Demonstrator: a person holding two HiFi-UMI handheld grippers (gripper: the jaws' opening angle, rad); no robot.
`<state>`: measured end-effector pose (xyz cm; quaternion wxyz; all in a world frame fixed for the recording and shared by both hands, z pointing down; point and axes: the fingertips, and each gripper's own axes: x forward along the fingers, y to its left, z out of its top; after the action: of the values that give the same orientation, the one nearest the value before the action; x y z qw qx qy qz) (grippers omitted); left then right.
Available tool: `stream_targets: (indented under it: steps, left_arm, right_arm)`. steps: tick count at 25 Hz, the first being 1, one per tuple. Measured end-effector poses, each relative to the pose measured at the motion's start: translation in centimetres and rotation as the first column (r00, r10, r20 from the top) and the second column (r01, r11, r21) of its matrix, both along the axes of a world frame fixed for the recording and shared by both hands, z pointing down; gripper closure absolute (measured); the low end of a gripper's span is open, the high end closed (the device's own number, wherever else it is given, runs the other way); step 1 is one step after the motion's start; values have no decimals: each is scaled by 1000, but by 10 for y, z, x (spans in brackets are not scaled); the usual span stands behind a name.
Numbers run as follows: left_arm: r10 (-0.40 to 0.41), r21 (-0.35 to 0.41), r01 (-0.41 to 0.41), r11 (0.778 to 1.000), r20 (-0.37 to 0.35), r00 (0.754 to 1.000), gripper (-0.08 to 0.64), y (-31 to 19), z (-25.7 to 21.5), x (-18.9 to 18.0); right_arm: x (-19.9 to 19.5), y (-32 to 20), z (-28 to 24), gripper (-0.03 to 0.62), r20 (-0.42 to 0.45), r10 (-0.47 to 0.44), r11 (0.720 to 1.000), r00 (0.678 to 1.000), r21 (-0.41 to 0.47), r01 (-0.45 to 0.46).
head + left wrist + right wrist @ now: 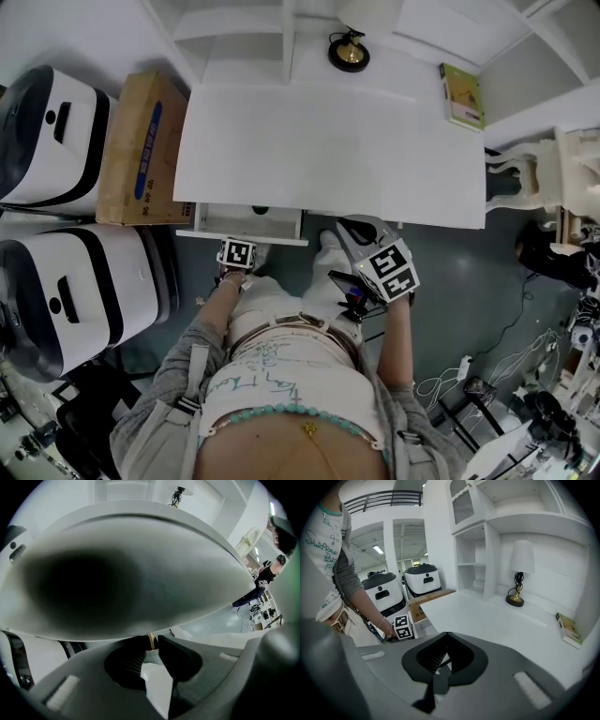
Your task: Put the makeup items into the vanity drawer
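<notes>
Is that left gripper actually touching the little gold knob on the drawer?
Touching. The left gripper view shows the left gripper with its two dark pads closed against both sides of the gold knob, with no gap showing.

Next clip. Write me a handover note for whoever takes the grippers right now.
Left gripper: shut on the gold knob, just under the tabletop edge.
Right gripper: shut, empty.
Drawer stands partly out. Tabletop holds only a lamp and a book; no makeup items in sight.
Done: cannot tell whether items are in the drawer.
Left: check inside, then probably push it shut.
</notes>
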<state>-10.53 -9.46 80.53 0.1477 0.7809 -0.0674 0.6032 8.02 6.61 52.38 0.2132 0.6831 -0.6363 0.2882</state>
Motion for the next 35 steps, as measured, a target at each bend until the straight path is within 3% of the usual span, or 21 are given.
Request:
stream_targets:
  steps: [4,8,35]
  left_arm:
    - [12,30,-13,999,36,999,474,-8,-4,-1]
    - [13,5,-13,1000,3,1000,474,-5,-5,10]
    - [14,-4,-14,1000,11,1000,474,-24,-3,40]
  right_arm:
    - [2,1,2,564,2,12,1000,1000,-1,-12]
    - [3,2,3,563,2,19,1000,1000,-4,-19]
    - [26,10,7,563,0,93,996,996,-18,-92]
